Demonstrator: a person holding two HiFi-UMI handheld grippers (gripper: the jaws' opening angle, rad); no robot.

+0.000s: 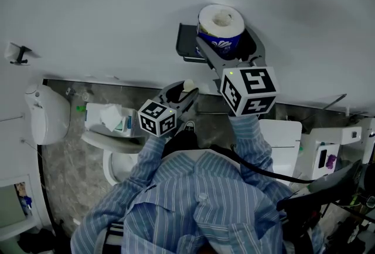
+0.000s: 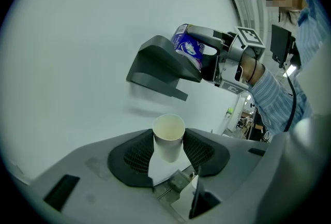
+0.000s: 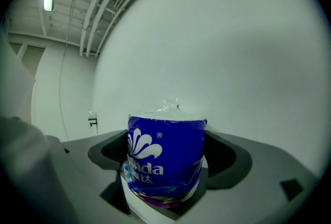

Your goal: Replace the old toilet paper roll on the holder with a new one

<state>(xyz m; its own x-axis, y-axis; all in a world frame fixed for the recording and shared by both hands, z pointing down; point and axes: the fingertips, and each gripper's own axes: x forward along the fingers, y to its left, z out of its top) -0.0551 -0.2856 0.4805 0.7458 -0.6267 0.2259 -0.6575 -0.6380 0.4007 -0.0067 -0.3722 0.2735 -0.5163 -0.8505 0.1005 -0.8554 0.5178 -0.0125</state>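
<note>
- Left jaws: the left gripper (image 2: 169,151) is clamped on a bare cardboard tube (image 2: 169,134), the core of the old roll. The dark pads press on both of its sides. The tube stands upright with its open end up.
- Right jaws: the right gripper (image 3: 166,168) is spread to its widest, one jaw on either side of the new toilet paper roll (image 3: 165,153). The pads sit just beside the wrapper.
- New toilet paper roll: blue printed wrapper with a white motif and crimped plastic at the top. It stands on end at the top of the holder, with its hole facing up in the head view.
- Holder (image 1: 186,41): dark grey, hooded, fixed to the wall, above and beyond the left gripper.
- Wall (image 1: 99,6): plain white, behind the holder.
- Toilet (image 1: 111,156): white, on the mottled floor (image 1: 64,159), below the left gripper.
</note>
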